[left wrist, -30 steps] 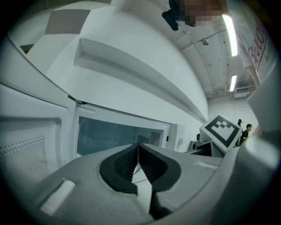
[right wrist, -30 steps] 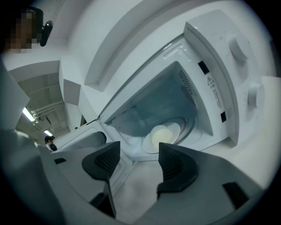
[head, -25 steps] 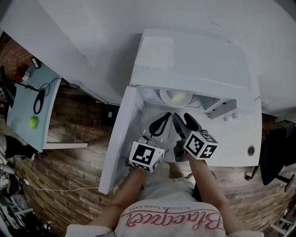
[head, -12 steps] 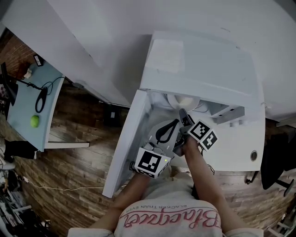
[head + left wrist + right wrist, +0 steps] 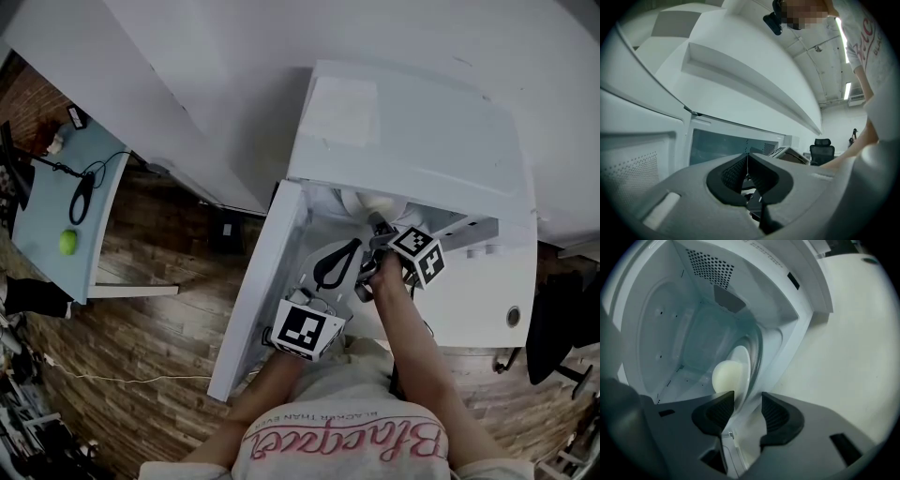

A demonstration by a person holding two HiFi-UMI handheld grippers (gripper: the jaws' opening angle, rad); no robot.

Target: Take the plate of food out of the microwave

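1. Wood-plank flooring [image 5: 141, 337] surrounds a white worktop [image 5: 487, 300]. On it sits a boxy white microwave [image 5: 412, 122], whose white door [image 5: 258, 291] stands swung wide to the left, leaving the cavity open to reach into.
2. Inside the cavity, a round white plate [image 5: 744, 363] lies on the clear glass turntable [image 5: 758, 348]. A pale, rounded lump of food [image 5: 724, 377] rests on the plate. The plate is not yet out; it sits near the front of the cavity, close to the opening.
3. The right gripper [image 5: 747, 404] reaches into the cavity, angled downward and rolled onto its side. That roll seems meant to put one pad above the thin rim and one below it, so the plate can be pinched edgewise without touching the food.
4. Its jaws have just been closing, and the plate's rim stands between them. One pad lies against the rim, while a clear gap shows at the other, so I judge the plate is straddled but not yet clamped.
5. The left gripper [image 5: 747, 161] has its jaws pressed fully together with nothing in them. It is held level just outside the cavity, beside the open door, probably parked there to leave the opening free for the right arm.
6. The pinch must bite well onto the rim before any pull, or the plate could tip and shed the food.
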